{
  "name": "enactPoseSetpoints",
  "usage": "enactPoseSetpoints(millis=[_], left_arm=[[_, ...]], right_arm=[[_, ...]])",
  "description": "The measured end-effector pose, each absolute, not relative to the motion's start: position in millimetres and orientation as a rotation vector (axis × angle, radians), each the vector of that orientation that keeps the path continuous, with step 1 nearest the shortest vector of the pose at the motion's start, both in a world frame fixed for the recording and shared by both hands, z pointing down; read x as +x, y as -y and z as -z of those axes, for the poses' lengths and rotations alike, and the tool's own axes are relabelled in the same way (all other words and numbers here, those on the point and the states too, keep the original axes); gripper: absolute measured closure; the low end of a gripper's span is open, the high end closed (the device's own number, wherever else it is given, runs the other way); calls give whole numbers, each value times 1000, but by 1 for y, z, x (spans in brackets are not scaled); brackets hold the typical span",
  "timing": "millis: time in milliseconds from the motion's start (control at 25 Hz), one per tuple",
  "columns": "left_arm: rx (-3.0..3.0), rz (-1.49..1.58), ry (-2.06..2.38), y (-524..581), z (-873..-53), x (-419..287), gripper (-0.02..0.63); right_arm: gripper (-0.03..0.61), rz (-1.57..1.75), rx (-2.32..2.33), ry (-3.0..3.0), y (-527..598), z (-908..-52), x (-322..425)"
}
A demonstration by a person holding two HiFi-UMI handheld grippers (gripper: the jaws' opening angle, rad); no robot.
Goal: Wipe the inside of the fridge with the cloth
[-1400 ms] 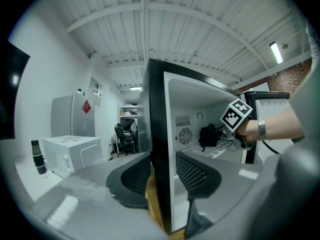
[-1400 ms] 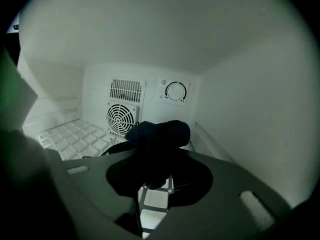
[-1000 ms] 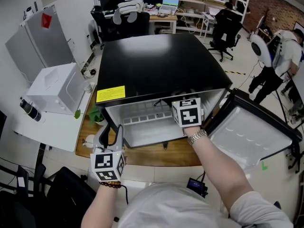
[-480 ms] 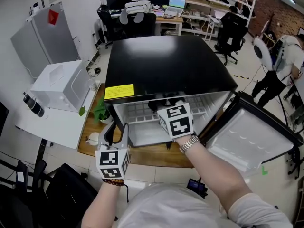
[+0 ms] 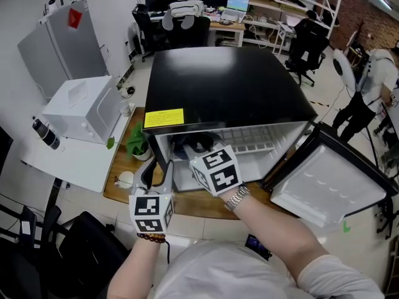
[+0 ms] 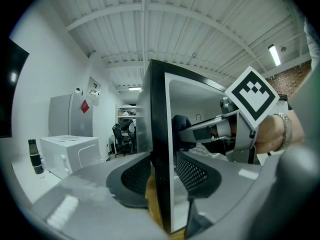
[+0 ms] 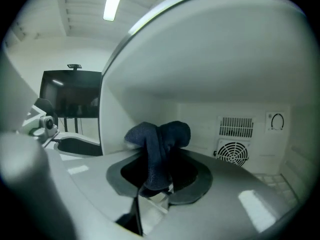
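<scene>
In the head view, the black box-shaped fridge with a white plastic lining (image 5: 224, 86) stands with its door (image 5: 324, 179) swung open to the right. The left claw (image 5: 156, 168) sits at the fridge's left front edge. The right claw (image 5: 198, 148) reaches inside with the dark blue cloth (image 5: 201, 142).

In the left gripper view, the left claw (image 6: 162, 176) is clamped on the fridge's left wall (image 6: 160, 134), a pad on either side.

In the right gripper view, the right claw (image 7: 160, 179) pinches the bunched cloth (image 7: 159, 144), which touches the white left inner wall (image 7: 135, 104). A round fan grille (image 7: 232, 153) shows on the back wall.
</scene>
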State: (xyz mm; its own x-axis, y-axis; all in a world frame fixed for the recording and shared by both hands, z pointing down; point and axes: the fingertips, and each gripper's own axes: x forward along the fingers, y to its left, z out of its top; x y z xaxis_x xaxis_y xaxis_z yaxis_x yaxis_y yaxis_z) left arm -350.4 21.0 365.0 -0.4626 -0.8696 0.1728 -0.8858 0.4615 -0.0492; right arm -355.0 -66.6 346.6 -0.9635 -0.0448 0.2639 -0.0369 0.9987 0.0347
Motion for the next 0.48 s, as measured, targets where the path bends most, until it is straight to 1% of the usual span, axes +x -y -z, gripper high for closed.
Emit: enactPoseSetpoints(millis=[240,480], left_arm=[[1563,-196,2577,-21,-365,-350,462],[1564,-203,2580,-23,-367,-352,462]], right_arm=[[476,64,38,2764,59,-387,-360],[476,77,121,2712,74,-402,-351]])
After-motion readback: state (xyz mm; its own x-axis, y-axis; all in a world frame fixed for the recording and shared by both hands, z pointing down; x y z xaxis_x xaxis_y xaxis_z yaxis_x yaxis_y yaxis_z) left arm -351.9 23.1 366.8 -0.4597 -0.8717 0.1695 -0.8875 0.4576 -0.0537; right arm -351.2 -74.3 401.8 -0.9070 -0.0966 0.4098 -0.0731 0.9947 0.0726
